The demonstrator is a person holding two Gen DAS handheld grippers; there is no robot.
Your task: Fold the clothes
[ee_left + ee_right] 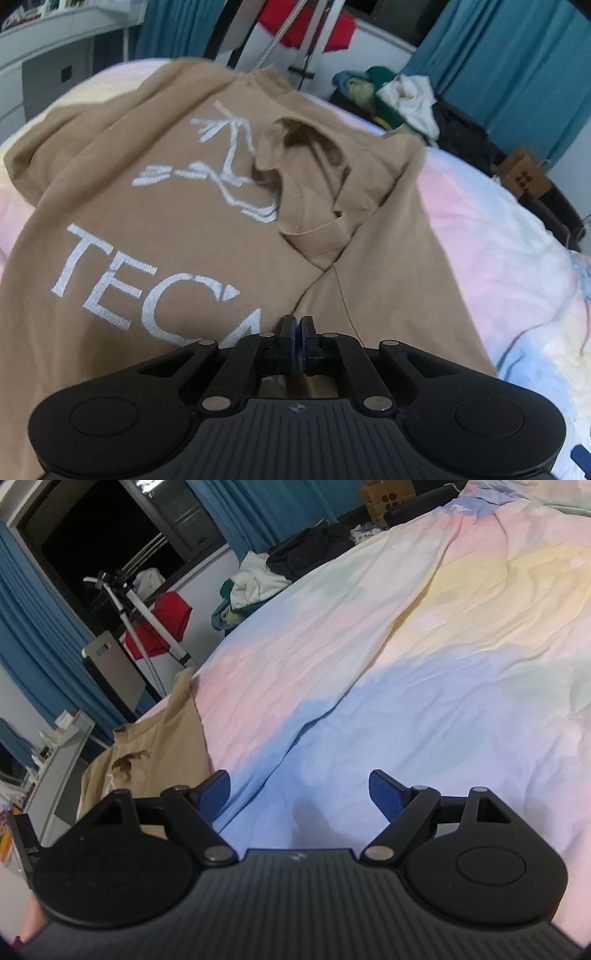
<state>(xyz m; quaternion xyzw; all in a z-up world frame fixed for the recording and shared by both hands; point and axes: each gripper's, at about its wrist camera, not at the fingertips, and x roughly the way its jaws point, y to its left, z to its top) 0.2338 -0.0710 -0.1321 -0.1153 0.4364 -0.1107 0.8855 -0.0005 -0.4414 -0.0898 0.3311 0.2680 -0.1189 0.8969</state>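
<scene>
A tan T-shirt (155, 206) with white lettering and a white logo lies spread on the pastel bedsheet (491, 236), its neck hole toward the far right and one side folded over the body. My left gripper (296, 325) is shut on a fold of the tan T-shirt near its fold line. In the right wrist view my right gripper (299, 790) is open and empty, hovering over the bare sheet (406, 657). The tan T-shirt (155, 749) lies to its left, apart from its fingers.
A heap of clothes (399, 99) lies past the bed's far edge, also in the right wrist view (258, 583). A drying rack with a red garment (162, 627) stands beyond the bed. A cardboard box (524, 177) sits at the right. Blue curtains hang behind.
</scene>
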